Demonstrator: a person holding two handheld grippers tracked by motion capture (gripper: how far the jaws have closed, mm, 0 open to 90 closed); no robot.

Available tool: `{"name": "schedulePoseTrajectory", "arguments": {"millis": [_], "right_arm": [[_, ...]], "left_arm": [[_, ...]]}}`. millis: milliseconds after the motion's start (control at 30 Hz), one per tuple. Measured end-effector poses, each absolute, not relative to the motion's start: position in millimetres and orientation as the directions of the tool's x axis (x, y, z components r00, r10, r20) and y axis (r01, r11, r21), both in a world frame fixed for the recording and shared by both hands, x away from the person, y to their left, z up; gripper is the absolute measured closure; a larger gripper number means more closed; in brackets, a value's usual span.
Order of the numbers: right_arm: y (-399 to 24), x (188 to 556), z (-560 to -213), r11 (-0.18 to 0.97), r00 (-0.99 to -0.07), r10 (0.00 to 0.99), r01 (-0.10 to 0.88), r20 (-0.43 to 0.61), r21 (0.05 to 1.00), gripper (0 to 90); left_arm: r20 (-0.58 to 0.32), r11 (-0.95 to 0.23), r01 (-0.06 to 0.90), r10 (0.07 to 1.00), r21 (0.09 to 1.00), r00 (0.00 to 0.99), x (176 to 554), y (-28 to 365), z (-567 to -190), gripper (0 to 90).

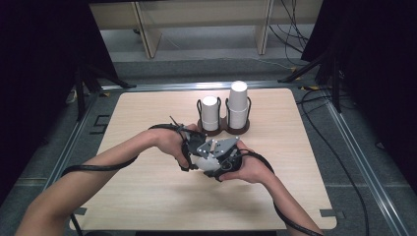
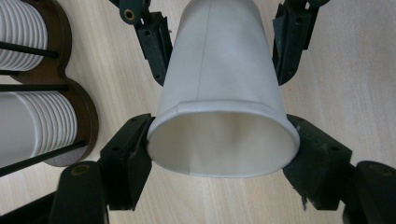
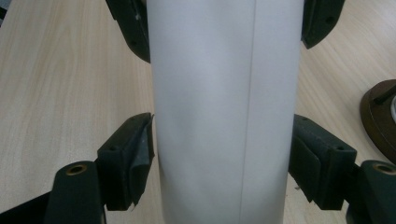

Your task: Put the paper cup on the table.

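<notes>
A white paper cup [image 1: 200, 162] is held just above the table's middle, between both hands. In the left gripper view the cup [image 2: 219, 84] has its open rim towards the camera. My left gripper [image 2: 223, 149] is shut on it at the rim, a pad pressed on each side. My right gripper [image 3: 222, 154] is shut on the same cup [image 3: 224, 93] across its side wall. In the high view the left gripper [image 1: 189, 151] and the right gripper [image 1: 222, 158] meet from opposite sides, with the grey plate over them.
A dark brown two-post holder [image 1: 223, 129] stands behind the hands with a shorter stack of white cups [image 1: 210, 112] and a taller stack [image 1: 238, 102]. The wooden table [image 1: 147, 196] has open surface at left, right and front. Cables trail over the floor at the right.
</notes>
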State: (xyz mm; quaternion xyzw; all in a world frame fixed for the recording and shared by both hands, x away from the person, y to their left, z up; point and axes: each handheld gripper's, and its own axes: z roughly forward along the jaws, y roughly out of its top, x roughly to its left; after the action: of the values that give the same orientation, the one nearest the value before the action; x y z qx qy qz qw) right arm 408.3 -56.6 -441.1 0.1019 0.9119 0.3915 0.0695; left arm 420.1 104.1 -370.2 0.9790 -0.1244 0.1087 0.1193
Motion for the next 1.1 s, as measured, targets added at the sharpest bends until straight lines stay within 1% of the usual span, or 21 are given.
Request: {"name": "schedulePoseTrajectory", "arguments": {"millis": [33, 67, 267, 300, 333, 367, 400, 433, 467, 533, 567, 667, 733, 767, 800, 867, 933, 967, 1000, 1067, 1100], "right_arm": [[-56.4, 408.4, -441.0, 0.672, -0.970, 0.240, 0.132, -0.047, 0.728, 28.0], [-56.3, 410.9, -440.8, 0.674, -0.973, 0.217, 0.090, -0.080, 0.733, 28.0], [-56.2, 410.7, -440.7, 0.675, -0.972, 0.218, 0.086, -0.087, 0.733, 30.0], [-56.1, 410.7, -440.8, 0.675, -0.972, 0.219, 0.085, -0.088, 0.733, 30.9], [-56.0, 410.7, -440.8, 0.676, -0.972, 0.218, 0.084, -0.089, 0.733, 31.6], [-55.5, 410.4, -441.3, 0.675, -0.973, 0.219, 0.094, -0.077, 0.732, 32.5], [-55.5, 410.5, -441.4, 0.674, -0.973, 0.218, 0.093, -0.077, 0.732, 33.2], [-55.8, 410.8, -441.1, 0.677, -0.972, 0.217, 0.081, -0.093, 0.732, 33.8], [-55.6, 410.9, -441.4, 0.677, -0.972, 0.216, 0.082, -0.091, 0.732, 34.2], [-55.1, 410.0, -442.3, 0.677, -0.974, 0.212, 0.089, -0.079, 0.730, 34.7], [-55.4, 410.9, -442.0, 0.677, -0.973, 0.212, 0.075, -0.095, 0.732, 34.9], [-56.0, 407.5, -442.8, 0.672, -0.969, 0.238, 0.116, -0.065, 0.731, 35.3], [-57.3, 409.5, -442.4, 0.669, -0.972, 0.213, 0.073, -0.097, 0.740, 35.3], [-58.0, 409.3, -442.6, 0.666, -0.971, 0.215, 0.070, -0.101, 0.743, 35.2], [-58.8, 405.8, -442.6, 0.662, -0.968, 0.243, 0.117, -0.064, 0.740, 35.1], [-60.3, 406.7, -442.8, 0.658, -0.969, 0.228, 0.084, -0.092, 0.748, 35.0], [-63.6, 405.7, -443.3, 0.643, -0.965, 0.239, 0.077, -0.104, 0.762, 35.0], [-65.9, 406.4, -443.4, 0.631, -0.964, 0.237, 0.057, -0.123, 0.774, 34.9], [-68.9, 405.1, -443.7, 0.617, -0.960, 0.257, 0.074, -0.112, 0.783, 34.9], [-74.9, 405.5, -444.3, 0.589, -0.950, 0.281, 0.059, -0.136, 0.806, 34.9], [-79.6, 404.4, -445.5, 0.564, -0.943, 0.311, 0.081, -0.120, 0.822, 34.9]], "left_arm": [[0.243, -0.941, -0.272, -0.220, 0.204, 0.945, 420.1, 103.8, -370.1, 28.6], [0.243, -0.940, -0.274, -0.223, 0.201, 0.944, 420.0, 103.6, -370.2, 28.6], [0.236, -0.942, -0.270, -0.222, 0.199, 0.946, 419.3, 102.8, -370.9, 28.6], [0.230, -0.942, -0.255, -0.204, 0.219, 0.952, 418.1, 102.8, -372.5, 28.6], [0.240, -0.941, -0.278, -0.229, 0.194, 0.943, 419.2, 102.2, -371.4, 28.6], [0.234, -0.941, -0.258, -0.206, 0.220, 0.950, 417.7, 102.2, -373.1, 28.6], [0.245, -0.940, -0.299, -0.254, 0.164, 0.935, 420.1, 101.4, -369.6, 28.7], [0.244, -0.940, -0.297, -0.253, 0.166, 0.936, 420.0, 101.3, -369.6, 28.8], [0.239, -0.941, -0.277, -0.228, 0.195, 0.944, 418.7, 101.5, -371.4, 28.9], [0.239, -0.941, -0.278, -0.230, 0.193, 0.943, 418.4, 101.1, -371.3, 29.0], [0.242, -0.941, -0.282, -0.233, 0.189, 0.942, 418.3, 100.8, -370.9, 29.0], [0.237, -0.940, -0.283, -0.235, 0.190, 0.943, 418.4, 101.0, -369.8, 28.8], [0.241, -0.935, -0.283, -0.231, 0.214, 0.943, 418.9, 102.1, -369.7, 28.0], [0.239, -0.934, -0.292, -0.241, 0.207, 0.940, 419.6, 102.5, -368.9, 27.1], [0.244, -0.929, -0.298, -0.244, 0.217, 0.939, 420.0, 103.3, -368.6, 26.4], [0.255, -0.918, -0.303, -0.239, 0.255, 0.937, 421.4, 106.1, -369.4, 24.0], [0.269, -0.907, -0.285, -0.204, 0.310, 0.941, 422.6, 111.0, -371.2, 18.3], [0.268, -0.903, -0.267, -0.181, 0.335, 0.946, 423.6, 114.3, -371.5, 16.4], [0.281, -0.895, -0.263, -0.164, 0.360, 0.945, 425.5, 117.5, -371.1, 14.5], [0.305, -0.880, -0.254, -0.132, 0.402, 0.943, 429.7, 124.2, -368.2, 14.2], [0.308, -0.866, -0.237, -0.103, 0.439, 0.946, 431.0, 127.7, -367.1, 13.9]]}}
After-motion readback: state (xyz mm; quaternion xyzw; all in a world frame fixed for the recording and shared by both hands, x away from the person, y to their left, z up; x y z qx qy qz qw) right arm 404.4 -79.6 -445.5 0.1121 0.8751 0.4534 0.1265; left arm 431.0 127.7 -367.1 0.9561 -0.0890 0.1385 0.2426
